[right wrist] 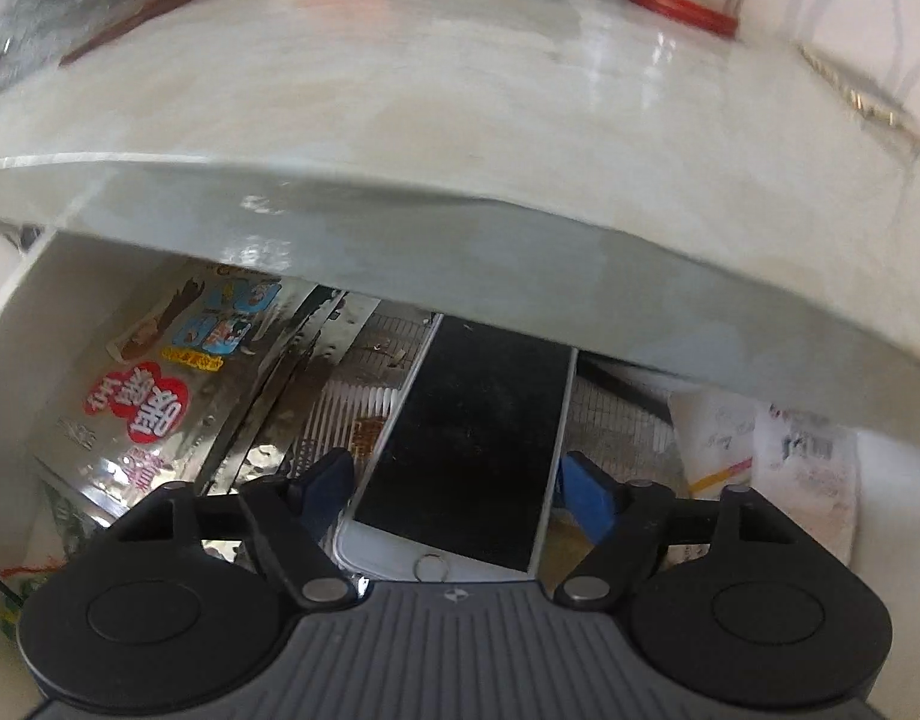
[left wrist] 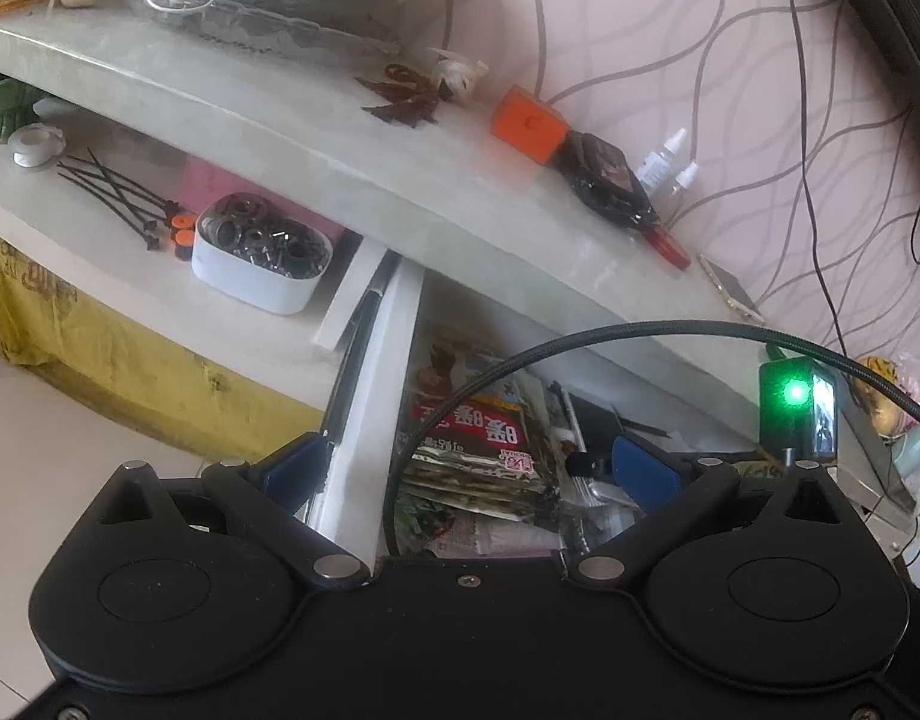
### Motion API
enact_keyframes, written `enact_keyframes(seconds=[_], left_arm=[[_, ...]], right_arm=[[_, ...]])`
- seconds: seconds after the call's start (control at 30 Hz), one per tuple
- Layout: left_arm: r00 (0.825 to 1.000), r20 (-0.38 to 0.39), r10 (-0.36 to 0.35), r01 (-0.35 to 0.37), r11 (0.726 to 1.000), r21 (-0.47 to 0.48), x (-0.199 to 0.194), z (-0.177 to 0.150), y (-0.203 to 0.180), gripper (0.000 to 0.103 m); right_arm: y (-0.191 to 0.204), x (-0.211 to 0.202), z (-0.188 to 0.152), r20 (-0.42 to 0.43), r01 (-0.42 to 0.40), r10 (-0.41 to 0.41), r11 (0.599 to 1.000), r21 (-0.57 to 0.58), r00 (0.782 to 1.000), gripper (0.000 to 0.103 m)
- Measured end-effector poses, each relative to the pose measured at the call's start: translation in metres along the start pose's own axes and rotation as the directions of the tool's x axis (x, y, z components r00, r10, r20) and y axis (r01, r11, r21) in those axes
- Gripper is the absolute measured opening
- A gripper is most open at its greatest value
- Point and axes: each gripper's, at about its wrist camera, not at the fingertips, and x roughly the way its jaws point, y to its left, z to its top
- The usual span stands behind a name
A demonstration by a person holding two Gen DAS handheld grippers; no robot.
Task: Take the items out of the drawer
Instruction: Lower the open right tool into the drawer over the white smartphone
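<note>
The left wrist view takes in the whole cabinet: a pale marble-like top [left wrist: 352, 180] carrying an orange block [left wrist: 529, 126], two small dropper bottles [left wrist: 670, 171] and a black wrapped packet [left wrist: 610, 183], and a lower shelf with a white tub of washers and screws [left wrist: 259, 255] beside black cable ties [left wrist: 115, 195]. Below the top, the open drawer [left wrist: 394, 360] shows printed snack packets [left wrist: 478, 426]. The left gripper [left wrist: 469, 471] straddles the drawer's white side wall, its blue pads spread wide with nothing pinched. A black box with a green light [left wrist: 793, 414] stands at the right.

The right wrist view shows none of that shelf; it looks steeply into the drawer [right wrist: 22, 324] under the slab's edge [right wrist: 460, 240]. There a smartphone [right wrist: 466, 444] lies flat, screen up and dark, on a mesh-patterned liner, its long axis running away from the camera, home button at the near end, far end tucked under the slab. Foil snack packets [right wrist: 160, 408] lie to its left, white papers [right wrist: 778, 456] to its right. The right gripper [right wrist: 463, 495] brackets the phone's near end, one blue pad beside each long edge; whether the pads actually press it cannot be told.
</note>
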Motion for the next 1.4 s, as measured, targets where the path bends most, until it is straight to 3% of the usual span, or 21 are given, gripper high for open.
enact_keyframes(seconds=[0.47, 0.6, 0.63, 0.67, 0.73, 0.83, 0.9, 0.93, 0.97, 1.17, 1.4], left_arm=[[1.000, -0.015, 0.007, -0.007, 1.000, 0.020, 0.005, -0.002, -0.007, 0.103], [1.000, -0.023, 0.003, -0.002, 1.000, 0.029, 0.008, -0.004, -0.010, 0.103], [1.000, -0.024, 0.002, -0.001, 1.000, 0.031, 0.009, -0.004, -0.011, 0.103], [1.000, -0.025, 0.000, 0.000, 0.999, 0.033, 0.009, -0.004, -0.012, 0.103], [1.000, -0.025, 0.001, 0.000, 0.999, 0.036, 0.010, -0.005, -0.014, 0.103], [1.000, -0.024, -0.001, 0.002, 0.999, 0.034, 0.011, -0.005, -0.015, 0.103], [1.000, -0.020, 0.003, -0.002, 1.000, 0.031, 0.012, -0.005, -0.015, 0.103], [1.000, -0.015, 0.008, -0.008, 1.000, 0.027, 0.011, -0.005, -0.014, 0.103], [1.000, -0.009, 0.017, -0.016, 1.000, 0.021, 0.010, -0.004, -0.013, 0.103], [0.998, 0.038, 0.043, -0.042, 0.999, -0.009, -0.001, -0.002, -0.006, 0.103], [0.997, 0.066, 0.045, -0.043, 0.999, -0.029, -0.009, 0.002, -0.001, 0.103]], right_arm=[[-0.024, -0.058, -0.019, 0.053, -0.067, 0.065, 0.997, 0.049, 0.996, 0.071], [-0.029, -0.070, -0.009, 0.094, -0.081, 0.076, 0.995, 0.052, 0.993, 0.069], [-0.030, -0.072, -0.004, 0.108, -0.073, 0.067, 0.996, 0.049, 0.992, 0.044], [-0.030, -0.074, 0.001, 0.122, -0.062, 0.056, 0.997, 0.046, 0.991, 0.004], [-0.034, -0.076, 0.006, 0.110, -0.097, 0.088, 0.992, 0.077, 0.990, 0.001], [-0.033, -0.074, 0.006, 0.070, -0.061, 0.058, 0.998, 0.035, 0.996, 0.006], [-0.031, -0.071, 0.005, 0.073, -0.027, 0.026, 1.000, 0.014, 0.997, 0.042], [-0.028, -0.069, 0.004, 0.072, -0.009, 0.009, 1.000, 0.002, 0.997, 0.075], [-0.022, -0.067, 0.003, 0.080, -0.004, 0.005, 1.000, -0.022, 0.997, 0.083], [0.026, -0.033, -0.002, -0.029, -0.041, 0.035, 0.963, -0.266, 0.999, 0.080], [0.025, -0.012, 0.002, -0.098, -0.083, 0.057, 0.953, -0.290, 0.994, 0.077]])
